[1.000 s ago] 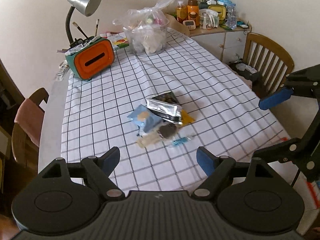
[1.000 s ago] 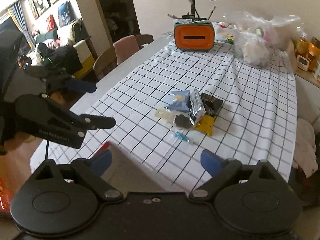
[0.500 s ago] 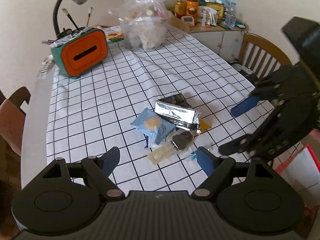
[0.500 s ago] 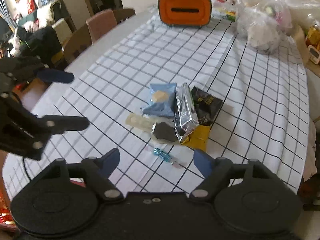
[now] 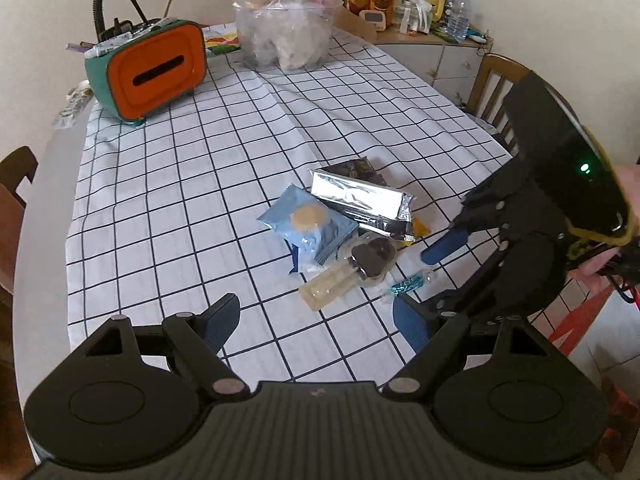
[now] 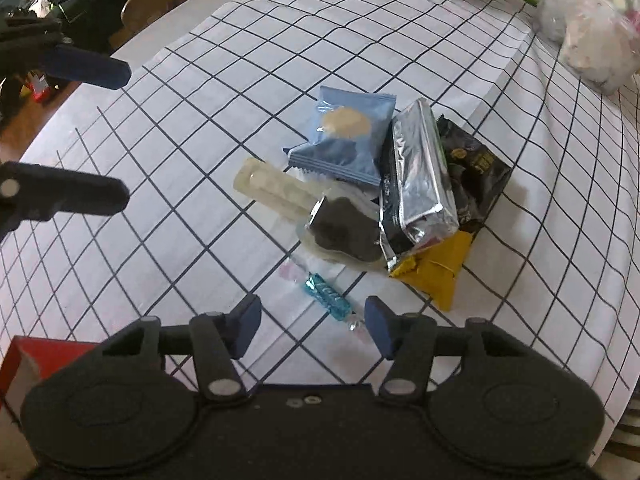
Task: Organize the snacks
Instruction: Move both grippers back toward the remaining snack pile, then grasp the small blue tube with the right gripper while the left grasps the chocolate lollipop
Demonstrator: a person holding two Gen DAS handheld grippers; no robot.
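Here, lines on the table scene.

Table: a white tablecloth (image 5: 192,216) with a black grid covers the table; the snacks lie in one small pile near the middle of the cloth, toward the near edge.

Snack pile: a blue cookie packet (image 5: 306,222) lies on the far-left side of the pile; a silver foil bar (image 5: 360,200) lies beside it, overlapping a black packet (image 6: 476,168) and a yellow packet (image 6: 438,276) that sticks out underneath.

Nearer pieces: a clear-wrapped dark chocolate piece (image 6: 344,232) rests against the foil bar, a pale clear tube of sweets (image 6: 276,190) lies next to it, and a small teal candy (image 6: 326,300) lies alone on the cloth, just off the pile toward the near edge.

Left gripper (image 5: 316,322): its jaws stand wide apart above the cloth with nothing between them, on the near side of the pile.

Right gripper (image 6: 312,322): it points steeply down over the teal candy; its jaws are closing, the candy lies between the blue pads (image 6: 378,322), and the pads do not press on it.

Hand: a person's hand (image 5: 628,224) holds the right gripper at the right edge of the table.

Far end of the table: an orange and green box (image 5: 150,70) stands at the far-left corner with brushes behind it; a clear plastic bag (image 5: 286,28) of items sits at the far edge.

Beyond the table: a wooden chair (image 5: 500,84) stands on the right side, by a sideboard with bottles.
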